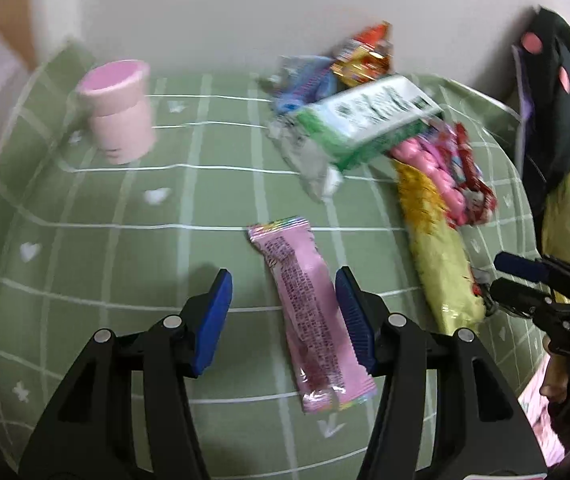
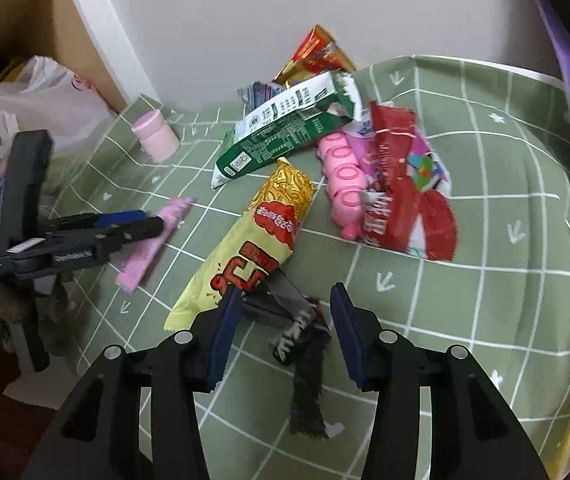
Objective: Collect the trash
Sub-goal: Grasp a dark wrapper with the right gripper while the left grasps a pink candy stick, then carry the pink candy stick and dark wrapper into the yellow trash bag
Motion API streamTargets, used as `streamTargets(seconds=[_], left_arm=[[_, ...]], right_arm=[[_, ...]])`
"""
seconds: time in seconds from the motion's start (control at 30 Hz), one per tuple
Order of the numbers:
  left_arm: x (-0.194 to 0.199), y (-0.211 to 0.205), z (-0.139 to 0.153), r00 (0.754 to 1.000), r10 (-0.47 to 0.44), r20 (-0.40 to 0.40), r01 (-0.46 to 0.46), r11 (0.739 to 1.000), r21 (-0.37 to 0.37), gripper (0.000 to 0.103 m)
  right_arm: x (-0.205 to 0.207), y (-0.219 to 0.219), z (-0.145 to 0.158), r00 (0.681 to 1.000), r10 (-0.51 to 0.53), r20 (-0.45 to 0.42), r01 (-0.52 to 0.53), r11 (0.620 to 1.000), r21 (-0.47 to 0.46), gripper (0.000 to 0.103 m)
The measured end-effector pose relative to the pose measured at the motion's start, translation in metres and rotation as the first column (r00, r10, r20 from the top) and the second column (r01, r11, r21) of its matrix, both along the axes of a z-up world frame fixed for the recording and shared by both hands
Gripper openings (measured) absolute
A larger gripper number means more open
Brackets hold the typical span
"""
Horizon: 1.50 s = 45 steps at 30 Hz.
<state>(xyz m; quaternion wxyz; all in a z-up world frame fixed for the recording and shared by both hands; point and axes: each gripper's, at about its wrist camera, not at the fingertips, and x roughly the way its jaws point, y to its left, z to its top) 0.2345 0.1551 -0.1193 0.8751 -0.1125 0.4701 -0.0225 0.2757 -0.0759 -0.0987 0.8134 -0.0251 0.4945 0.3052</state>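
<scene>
My left gripper (image 1: 284, 294) is open above a pink snack wrapper (image 1: 311, 320) lying flat on the green checked cloth; its right pad is beside the wrapper's edge. The wrapper also shows in the right wrist view (image 2: 153, 240), under the left gripper (image 2: 141, 224). My right gripper (image 2: 285, 312) is open over a black wrapper (image 2: 305, 344). A yellow snack bag (image 2: 253, 240), a green and white carton (image 2: 285, 132), red wrappers (image 2: 401, 200) and a pink packet (image 2: 345, 184) lie ahead. The right gripper (image 1: 509, 276) shows at the right edge of the left wrist view.
A pink jar (image 1: 119, 108) stands at the cloth's far left, also in the right wrist view (image 2: 155, 136). A white plastic bag (image 2: 25, 100) sits in a cardboard box beyond the table's left edge. A dark garment (image 1: 557, 100) hangs at the right. A white wall is behind.
</scene>
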Motion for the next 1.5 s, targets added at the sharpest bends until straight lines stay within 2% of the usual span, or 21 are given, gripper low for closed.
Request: streamTargets(seconds=[0.07, 0.17, 0.27, 0.33, 0.4, 0.5, 0.6, 0.67, 0.77, 0.83, 0.87, 0.93, 1.03, 1.17, 1.3, 1.4, 1.43, 1.5], left_arm=[[-0.005, 0.009, 0.003, 0.999, 0.028, 0.014, -0.028, 1.0, 0.008, 0.051], [-0.01, 0.02, 0.007, 0.998, 0.049, 0.035, -0.047, 0.998, -0.044, 0.051], [-0.011, 0.024, 0.01, 0.998, 0.049, 0.045, -0.045, 0.995, -0.088, 0.051], [-0.011, 0.023, 0.011, 0.998, 0.053, 0.04, -0.049, 0.995, -0.09, 0.051], [-0.012, 0.02, 0.013, 0.998, 0.051, 0.037, -0.047, 0.995, -0.091, 0.051], [-0.014, 0.02, 0.015, 0.999, 0.041, 0.03, -0.037, 0.994, -0.101, 0.051], [-0.013, 0.017, 0.012, 1.0, 0.022, 0.017, -0.02, 0.992, -0.126, 0.051], [-0.011, 0.013, 0.01, 1.0, 0.007, 0.007, -0.006, 0.99, -0.138, 0.051], [-0.008, 0.007, 0.008, 1.0, -0.001, 0.001, 0.002, 0.99, -0.142, 0.051], [-0.004, 0.003, 0.008, 1.0, -0.008, 0.001, 0.008, 0.991, -0.131, 0.051], [-0.003, 0.001, 0.009, 1.0, -0.009, 0.005, 0.009, 0.993, -0.121, 0.051], [-0.001, 0.001, 0.011, 1.0, -0.004, 0.009, 0.005, 0.993, -0.118, 0.053], [0.001, 0.004, 0.01, 1.0, 0.023, 0.0, -0.023, 0.992, -0.12, 0.053], [0.006, 0.011, 0.007, 0.997, 0.069, -0.039, -0.074, 0.988, -0.133, 0.053], [0.015, 0.012, 0.0, 0.99, 0.092, -0.103, -0.105, 0.986, -0.128, 0.039], [0.02, 0.005, -0.001, 0.99, 0.077, -0.118, -0.087, 0.992, -0.086, 0.026], [0.02, 0.004, -0.001, 0.99, 0.077, -0.117, -0.086, 0.993, -0.075, 0.017], [0.021, 0.004, 0.002, 0.991, 0.081, -0.102, -0.09, 0.992, -0.085, 0.012]], right_arm=[[0.001, 0.009, 0.001, 1.0, 0.008, 0.009, -0.008, 1.0, 0.007, 0.044], [0.006, 0.02, 0.009, 0.999, -0.013, 0.038, 0.011, 0.999, 0.045, 0.044], [0.025, 0.031, 0.005, 0.998, -0.065, 0.011, 0.065, 0.997, 0.031, 0.044], [0.036, 0.039, 0.0, 0.997, -0.083, 0.007, 0.083, 0.997, 0.005, 0.044], [0.043, 0.046, -0.006, 0.996, -0.078, -0.043, 0.077, 0.997, -0.024, 0.044], [0.035, 0.041, -0.001, 0.996, -0.066, -0.056, 0.065, 0.998, -0.011, 0.044], [0.014, 0.027, 0.012, 1.0, -0.014, 0.024, 0.013, 0.999, 0.029, 0.044], [0.004, 0.016, 0.012, 0.997, -0.023, 0.072, 0.024, 1.0, -0.004, 0.044], [0.007, -0.001, -0.009, 0.998, -0.054, 0.016, 0.055, 0.998, -0.029, 0.043], [0.006, -0.006, -0.021, 0.998, -0.057, -0.036, 0.057, 0.998, -0.025, 0.03], [0.002, -0.007, -0.02, 0.998, -0.051, -0.023, 0.05, 0.998, -0.022, 0.027], [-0.008, -0.003, -0.016, 1.0, -0.022, 0.008, 0.022, 0.997, -0.075, 0.015], [-0.016, -0.007, -0.006, 0.998, -0.03, 0.053, 0.036, 0.994, -0.105, 0.014], [-0.017, -0.028, 0.014, 0.99, -0.11, 0.091, 0.116, 0.991, -0.073, 0.013], [-0.016, -0.041, 0.031, 0.98, -0.164, 0.116, 0.168, 0.985, -0.028, 0.013], [-0.016, -0.044, 0.039, 0.978, -0.173, 0.12, 0.176, 0.984, -0.013, 0.013], [-0.017, -0.045, 0.041, 0.977, -0.177, 0.122, 0.179, 0.984, -0.009, 0.013], [-0.02, -0.049, 0.047, 0.975, -0.183, 0.129, 0.185, 0.983, -0.005, 0.013]])
